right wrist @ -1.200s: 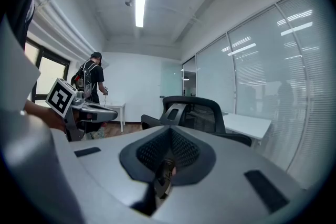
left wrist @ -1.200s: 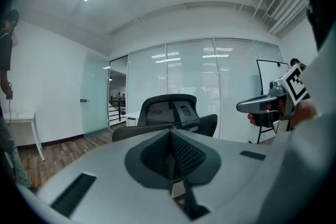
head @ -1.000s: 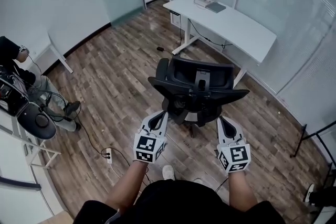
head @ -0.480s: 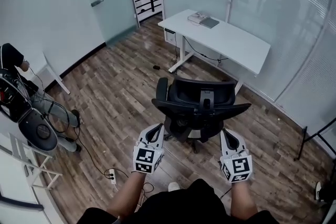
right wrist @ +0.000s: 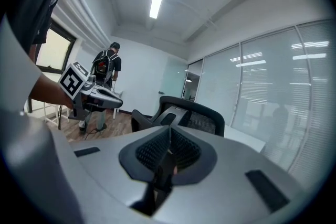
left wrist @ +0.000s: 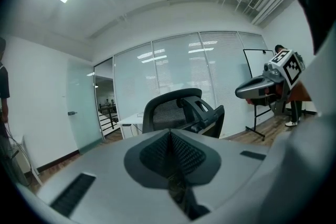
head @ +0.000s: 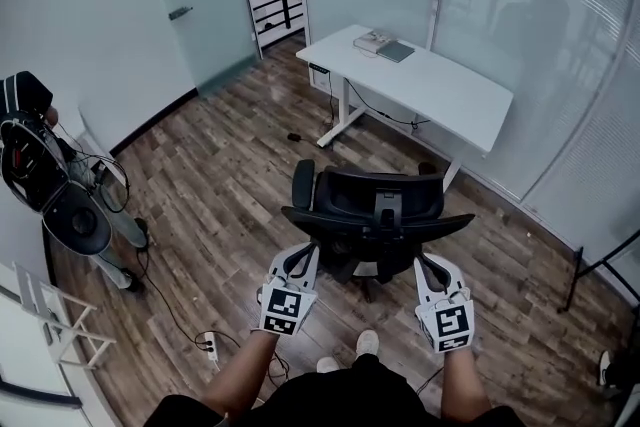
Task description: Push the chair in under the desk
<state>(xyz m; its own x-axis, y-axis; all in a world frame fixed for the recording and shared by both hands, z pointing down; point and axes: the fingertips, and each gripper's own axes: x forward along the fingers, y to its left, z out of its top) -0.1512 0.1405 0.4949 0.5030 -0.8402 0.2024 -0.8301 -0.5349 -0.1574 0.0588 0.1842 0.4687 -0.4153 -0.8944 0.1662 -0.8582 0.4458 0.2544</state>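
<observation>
A black mesh-back office chair stands on the wood floor with its back toward me, a short way in front of the white desk. My left gripper is just behind the chair back's left end, shut and empty. Behind the right end is my right gripper, also shut with nothing in it. I cannot tell whether either tip touches the chair. The left gripper view shows the chair back beyond the shut jaws. In the right gripper view the chair sits ahead.
A book and a flat grey item lie on the desk's far end. A power strip with cables lies on the floor at left. A person with equipment is at the far left. Glass walls stand behind the desk; a black stand is at right.
The view has drawn nearer the desk. The chair has rolled toward the desk and both grippers stay behind its back, still shut.
</observation>
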